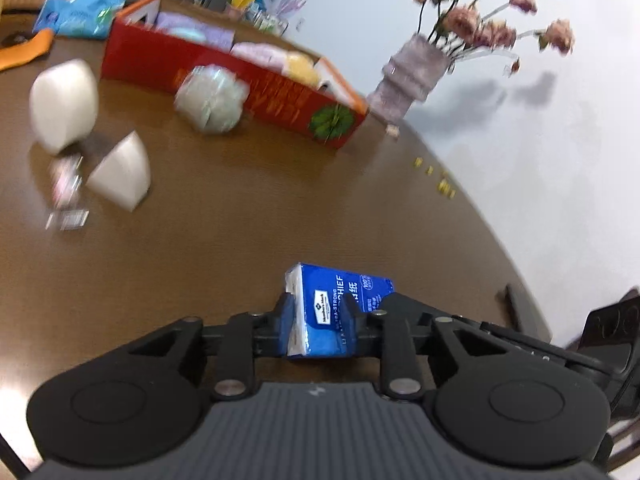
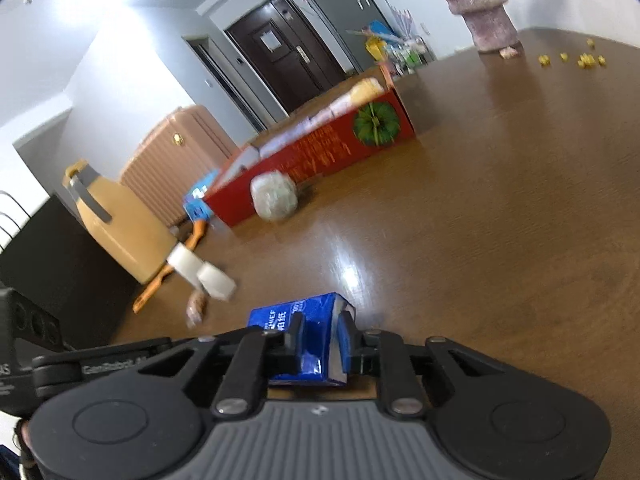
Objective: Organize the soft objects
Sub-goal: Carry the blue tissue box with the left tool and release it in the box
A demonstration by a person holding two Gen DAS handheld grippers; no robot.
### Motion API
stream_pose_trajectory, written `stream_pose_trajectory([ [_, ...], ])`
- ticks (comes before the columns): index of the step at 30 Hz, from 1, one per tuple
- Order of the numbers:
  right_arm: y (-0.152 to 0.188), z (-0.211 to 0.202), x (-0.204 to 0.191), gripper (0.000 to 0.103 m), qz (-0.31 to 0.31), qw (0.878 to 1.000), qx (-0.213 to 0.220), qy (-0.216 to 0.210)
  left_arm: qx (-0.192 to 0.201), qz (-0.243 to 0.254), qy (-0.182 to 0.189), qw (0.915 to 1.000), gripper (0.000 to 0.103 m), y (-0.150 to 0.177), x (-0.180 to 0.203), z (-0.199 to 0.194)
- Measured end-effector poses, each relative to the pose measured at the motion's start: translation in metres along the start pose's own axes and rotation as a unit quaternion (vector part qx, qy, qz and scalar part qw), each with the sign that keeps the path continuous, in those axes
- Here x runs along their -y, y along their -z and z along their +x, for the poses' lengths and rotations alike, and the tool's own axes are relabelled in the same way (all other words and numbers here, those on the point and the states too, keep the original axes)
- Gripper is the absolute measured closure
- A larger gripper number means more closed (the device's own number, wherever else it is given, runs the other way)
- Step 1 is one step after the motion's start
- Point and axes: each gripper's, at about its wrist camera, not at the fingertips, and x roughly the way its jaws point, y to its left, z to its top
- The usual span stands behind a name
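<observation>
**Both grippers on one tissue pack**

The blue tissue pack sits pinched at opposite ends — left gripper and right gripper both clamp it, just above the brown table. Judged best: carry it level to the red box well ahead, without pulling the ends apart.
</observation>
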Motion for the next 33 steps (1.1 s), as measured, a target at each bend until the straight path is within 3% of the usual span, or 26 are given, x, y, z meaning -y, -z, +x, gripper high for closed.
stream_pose_trajectory([
  [4,-0.065,0.007,-0.017,0.086,-0.068,0.996,0.064,0.014,0.054,0.029,0.032,0.9976,0.078,-0.063,0.018,0.012],
  [7,-0.126,0.034,-0.020,0.087,-0.095,0.991,0.093,0.034,0.061,0.012,0.056,0.9965,0.077,-0.122,0.018,0.041],
  [10,-0.178,0.079,-0.021,0.086,-0.120,0.987,0.091,0.062,0.058,-0.005,0.055,0.9968,0.077,-0.182,0.011,0.078],
  [14,-0.217,0.142,-0.005,0.086,-0.105,0.989,0.054,0.089,0.030,-0.035,0.031,0.9985,0.079,-0.226,-0.009,0.133],
  [18,-0.222,0.179,0.010,0.086,-0.099,0.989,0.025,0.112,-0.005,-0.042,0.009,0.9991,0.079,-0.232,-0.025,0.172],
  [19,-0.219,0.184,0.011,0.082,-0.096,0.989,0.016,0.114,-0.009,-0.044,0.004,0.9990,0.079,-0.231,-0.028,0.177],
  [21,-0.210,0.189,0.013,0.075,-0.103,0.987,0.011,0.120,-0.010,-0.042,0.003,0.9991,0.078,-0.228,-0.031,0.181],
  [24,-0.204,0.192,0.011,0.075,-0.117,0.984,0.013,0.135,-0.010,-0.021,-0.011,0.9997,0.076,-0.225,-0.030,0.182],
  [29,-0.213,0.168,0.001,0.075,-0.119,0.984,0.031,0.126,0.015,0.010,-0.022,0.9996,0.074,-0.229,-0.019,0.147],
  [33,-0.222,0.134,-0.013,0.071,-0.126,0.984,0.048,0.116,0.051,0.051,-0.047,0.9962,0.062,-0.229,-0.005,0.096],
])
